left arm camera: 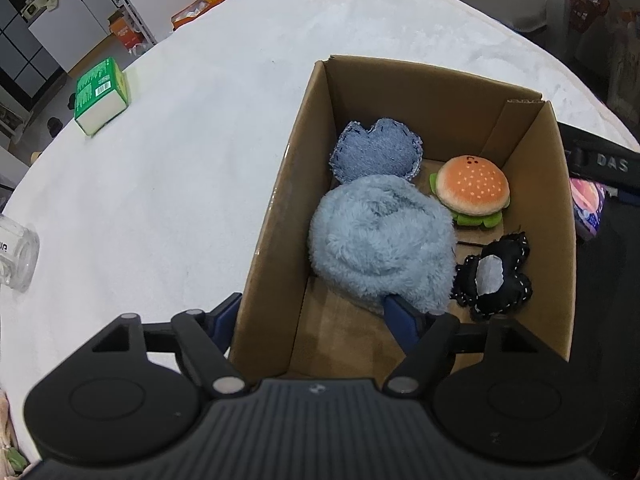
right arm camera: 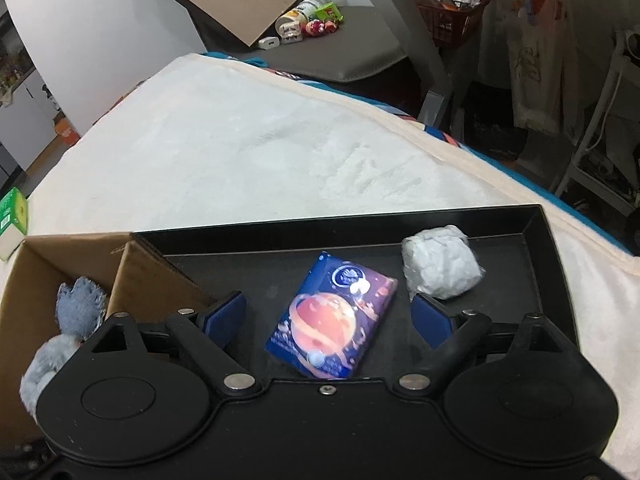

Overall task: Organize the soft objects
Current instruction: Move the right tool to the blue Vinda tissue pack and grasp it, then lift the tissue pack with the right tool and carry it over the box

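Note:
A cardboard box (left arm camera: 532, 216) holds a fluffy blue plush (left arm camera: 380, 240), a denim heart (left arm camera: 376, 152), a burger plush (left arm camera: 474, 190) and a black stitched pad (left arm camera: 496, 276). My left gripper (left arm camera: 316, 316) is open, straddling the box's left wall, its right finger under the blue plush. In the right wrist view a black tray (right arm camera: 548, 248) holds a blue planet-print tissue pack (right arm camera: 334, 316) and a white wrapped bundle (right arm camera: 438, 266). My right gripper (right arm camera: 328, 316) is open over the tissue pack. The box (right arm camera: 140, 276) shows at its left.
A green carton (left arm camera: 102, 94) and a clear jar (left arm camera: 16, 256) sit on the white cloth-covered table (left arm camera: 180, 184). Shelves, boxes, a chair and a red basket (right arm camera: 456, 8) stand beyond the table edges.

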A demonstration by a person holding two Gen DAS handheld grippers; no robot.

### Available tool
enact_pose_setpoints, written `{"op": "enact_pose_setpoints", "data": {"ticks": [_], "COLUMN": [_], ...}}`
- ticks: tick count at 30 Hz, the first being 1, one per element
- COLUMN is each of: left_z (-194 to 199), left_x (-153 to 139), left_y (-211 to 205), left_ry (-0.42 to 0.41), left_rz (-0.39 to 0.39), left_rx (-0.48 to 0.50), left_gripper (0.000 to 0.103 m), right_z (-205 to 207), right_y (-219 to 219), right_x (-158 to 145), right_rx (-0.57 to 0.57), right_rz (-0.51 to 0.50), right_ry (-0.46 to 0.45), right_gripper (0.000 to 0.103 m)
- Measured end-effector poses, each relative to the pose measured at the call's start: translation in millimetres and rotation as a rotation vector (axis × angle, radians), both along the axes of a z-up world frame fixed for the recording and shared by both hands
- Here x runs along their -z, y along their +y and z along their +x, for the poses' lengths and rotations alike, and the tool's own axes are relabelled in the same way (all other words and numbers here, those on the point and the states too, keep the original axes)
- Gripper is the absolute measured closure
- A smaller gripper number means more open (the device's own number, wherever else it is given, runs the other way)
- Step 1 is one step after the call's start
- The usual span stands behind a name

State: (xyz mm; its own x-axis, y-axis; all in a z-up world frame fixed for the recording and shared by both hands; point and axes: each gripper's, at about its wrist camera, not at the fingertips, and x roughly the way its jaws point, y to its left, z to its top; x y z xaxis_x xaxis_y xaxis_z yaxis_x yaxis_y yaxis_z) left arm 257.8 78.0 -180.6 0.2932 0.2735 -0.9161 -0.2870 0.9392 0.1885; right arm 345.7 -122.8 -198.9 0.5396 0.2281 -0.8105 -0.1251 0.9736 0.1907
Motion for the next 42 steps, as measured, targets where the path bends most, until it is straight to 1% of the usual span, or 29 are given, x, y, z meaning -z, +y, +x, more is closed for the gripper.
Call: {"op": "enact_pose_setpoints", "data": {"ticks": [6,9,11,14,16,17,18,19,20,24,32,36,42], "left_z": [1,1,1,1,0,0,0,0,0,-1,-5,-9,-18], "left_x": [1,1,1,1,1,1,0,0,0,-2,-5,-10,-16], "left_y": [0,-1,-2,-1,-1,0,0,0,0,-1,0,2,10], "left_ry": [0.007,0.010,0.010,0.009,0.008,0.008,0.008,0.008,0.006,0.000,-0.008,-0.020,-0.044], "left_rz": [0.002,0.005,0.007,0.006,0.004,0.003,0.002,0.002,0.002,-0.001,-0.003,-0.008,-0.031], "left_rx": [-0.004,-0.004,-0.005,-0.003,-0.004,-0.005,-0.006,-0.005,-0.005,-0.006,-0.004,-0.008,-0.018], "left_gripper": [0.028,0.028,0.028,0.028,0.028,0.028,0.028,0.028,0.028,0.028,0.028,0.028,0.028], "right_z": [8,11,12,9,5,3,1,-2,-3,-10,-30,-39,-51], "right_y": [12,17,17,14,7,5,2,-1,-2,-12,-34,-44,-50], "right_x": [7,12,16,24,25,24,23,21,20,20,22,21,9], "right_rx": [0.014,0.022,0.019,0.024,0.033,0.034,0.034,0.031,0.029,0.014,0.020,0.014,-0.006], "right_rz": [-0.063,-0.122,-0.143,-0.184,-0.185,-0.180,-0.182,-0.185,-0.187,-0.192,-0.191,-0.153,-0.128], "right_ry": [0.004,0.035,0.058,0.090,0.078,0.074,0.063,0.055,0.052,0.061,0.081,0.097,0.070], "right_gripper": [0.013,0.013,0.013,0.016,0.018,0.023,0.033,0.039,0.050,0.050,0.050,0.051,0.051]}}
